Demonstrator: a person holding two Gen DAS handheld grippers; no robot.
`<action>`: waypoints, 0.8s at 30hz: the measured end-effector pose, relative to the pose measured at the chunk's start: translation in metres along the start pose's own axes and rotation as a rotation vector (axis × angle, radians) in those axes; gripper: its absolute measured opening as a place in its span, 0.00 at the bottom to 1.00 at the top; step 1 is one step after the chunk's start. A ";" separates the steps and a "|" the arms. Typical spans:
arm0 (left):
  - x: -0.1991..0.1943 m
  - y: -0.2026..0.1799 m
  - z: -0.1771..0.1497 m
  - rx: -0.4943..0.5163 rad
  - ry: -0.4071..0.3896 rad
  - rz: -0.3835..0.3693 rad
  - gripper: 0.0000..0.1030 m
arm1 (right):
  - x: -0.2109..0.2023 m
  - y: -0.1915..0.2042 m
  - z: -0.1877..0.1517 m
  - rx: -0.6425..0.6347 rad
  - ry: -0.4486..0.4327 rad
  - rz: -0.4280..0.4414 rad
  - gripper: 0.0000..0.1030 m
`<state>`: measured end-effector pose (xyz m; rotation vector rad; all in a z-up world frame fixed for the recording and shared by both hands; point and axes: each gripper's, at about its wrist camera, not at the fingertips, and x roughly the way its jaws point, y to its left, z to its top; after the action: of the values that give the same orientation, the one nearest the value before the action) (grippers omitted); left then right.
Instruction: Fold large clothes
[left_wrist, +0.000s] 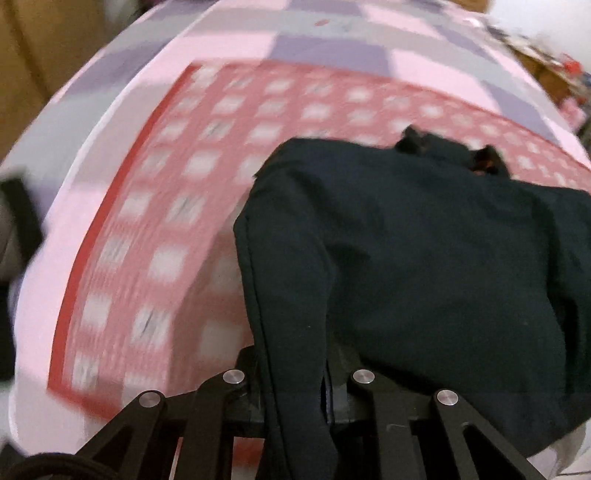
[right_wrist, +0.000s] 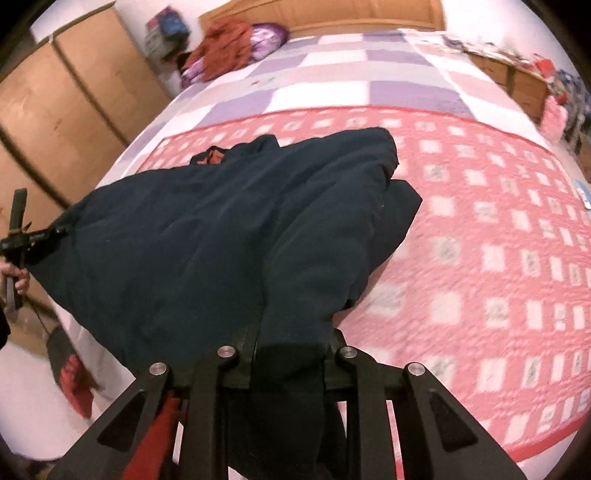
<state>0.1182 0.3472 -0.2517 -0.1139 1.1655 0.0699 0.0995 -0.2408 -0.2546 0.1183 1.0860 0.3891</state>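
Left claw (left_wrist: 295, 398): clamped on dark navy fabric garment (left_wrist: 424, 258).
Right claw (right_wrist: 291, 373): pinching same garment above pink checked bedspread (right_wrist: 498, 258).

Each camera sits just behind its own claw and looks steeply down along the fingers. The left claw (left_wrist: 295, 398) fills the bottom edge of its view, close up, with the dark garment (left_wrist: 424, 258) running ahead of it over the bed (left_wrist: 221, 48). The right view faces the same way from behind the right claw (right_wrist: 291, 365). Both share the garment, the pink checked quilt (right_wrist: 480, 240) beyond the claws and the bed; the right view also catches the left claw far off to its left.
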 end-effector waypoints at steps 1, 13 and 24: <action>0.012 0.014 -0.011 -0.040 0.026 0.012 0.20 | 0.003 0.006 -0.006 0.002 0.013 0.004 0.22; 0.041 0.040 -0.040 -0.184 0.086 0.114 0.37 | 0.020 -0.046 -0.049 0.315 0.131 -0.162 0.46; -0.164 -0.050 -0.068 -0.254 -0.086 0.282 0.60 | -0.104 0.030 -0.008 -0.079 0.017 -0.255 0.47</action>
<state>-0.0022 0.2902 -0.1250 -0.1683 1.0763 0.4682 0.0427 -0.2519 -0.1632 -0.0935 1.0854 0.2028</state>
